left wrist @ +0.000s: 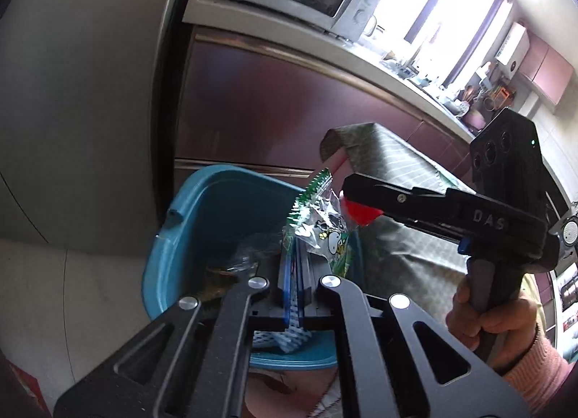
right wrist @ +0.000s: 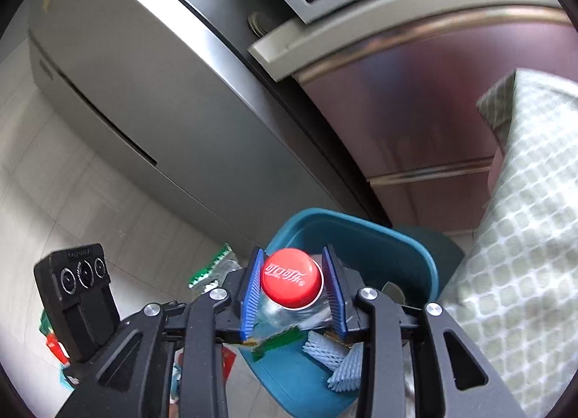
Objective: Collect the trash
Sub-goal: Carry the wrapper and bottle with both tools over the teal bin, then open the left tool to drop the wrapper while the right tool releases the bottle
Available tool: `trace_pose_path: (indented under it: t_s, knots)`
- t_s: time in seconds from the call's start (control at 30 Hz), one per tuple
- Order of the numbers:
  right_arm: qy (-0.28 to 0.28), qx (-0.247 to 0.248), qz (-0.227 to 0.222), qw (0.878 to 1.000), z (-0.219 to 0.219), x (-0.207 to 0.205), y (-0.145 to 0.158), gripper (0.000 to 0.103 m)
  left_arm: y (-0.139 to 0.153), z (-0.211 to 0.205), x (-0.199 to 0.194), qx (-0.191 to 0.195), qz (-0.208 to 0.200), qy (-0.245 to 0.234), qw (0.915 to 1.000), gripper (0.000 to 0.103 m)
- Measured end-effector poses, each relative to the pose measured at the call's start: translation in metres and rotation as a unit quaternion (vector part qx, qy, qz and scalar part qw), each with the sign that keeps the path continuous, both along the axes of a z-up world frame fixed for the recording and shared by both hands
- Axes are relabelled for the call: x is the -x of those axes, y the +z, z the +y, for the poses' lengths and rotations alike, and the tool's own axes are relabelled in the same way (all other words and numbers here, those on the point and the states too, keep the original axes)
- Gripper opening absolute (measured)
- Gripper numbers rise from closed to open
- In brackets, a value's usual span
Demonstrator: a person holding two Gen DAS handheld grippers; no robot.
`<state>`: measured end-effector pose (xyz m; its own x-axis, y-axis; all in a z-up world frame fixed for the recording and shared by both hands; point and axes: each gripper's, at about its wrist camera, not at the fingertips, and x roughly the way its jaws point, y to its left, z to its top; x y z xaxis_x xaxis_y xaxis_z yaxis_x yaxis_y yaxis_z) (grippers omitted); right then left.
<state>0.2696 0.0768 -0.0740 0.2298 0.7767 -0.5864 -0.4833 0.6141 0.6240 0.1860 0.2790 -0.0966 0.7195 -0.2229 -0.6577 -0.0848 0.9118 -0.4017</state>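
**Both hands loaded over the bin**

The left gripper [left wrist: 294, 286] has its fingers clenched on a crinkly clear snack wrapper with green serrated edges and a cartoon print [left wrist: 321, 230], which sticks up past the fingertips and hangs above the open blue plastic trash bin [left wrist: 188, 223] just beyond them. Down inside the bin, below the fingers, lie a crumpled clear wrapper and white foam netting [right wrist: 325, 349].

To the right, the right gripper [right wrist: 294, 295] grips a clear plastic bottle with a red Coca-Cola cap [right wrist: 292, 282] between its blue ribbed pads, cap pointing back at the camera; the bottle sits over the bin's near rim (whether it is squarely above the opening is hard to judge). A green-checked cloth [right wrist: 523, 237] drapes the bench right of the fingers.

As for progress: some trash is already binned, two pieces are held ready to drop, and left of the right fingers more red and green packets [right wrist: 54, 338] lie on the tiled floor, likely not yet collected.
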Motion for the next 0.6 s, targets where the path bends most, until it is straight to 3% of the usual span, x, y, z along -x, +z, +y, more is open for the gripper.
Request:
trace_pose_path:
  t_s: [0.3,0.6]
  knots:
    - [0.001,-0.005,0.015,1.000,-0.012,0.000,-0.008,0.035,-0.036,0.011,-0.011,-0.009,0.049,0.017,0.9986,0.005]
    - [0.003,-0.016,0.007,1.000,-0.037,0.014,0.001,0.042,-0.027,-0.001,0.004,-0.025,0.027,0.011,0.9993,0.013]
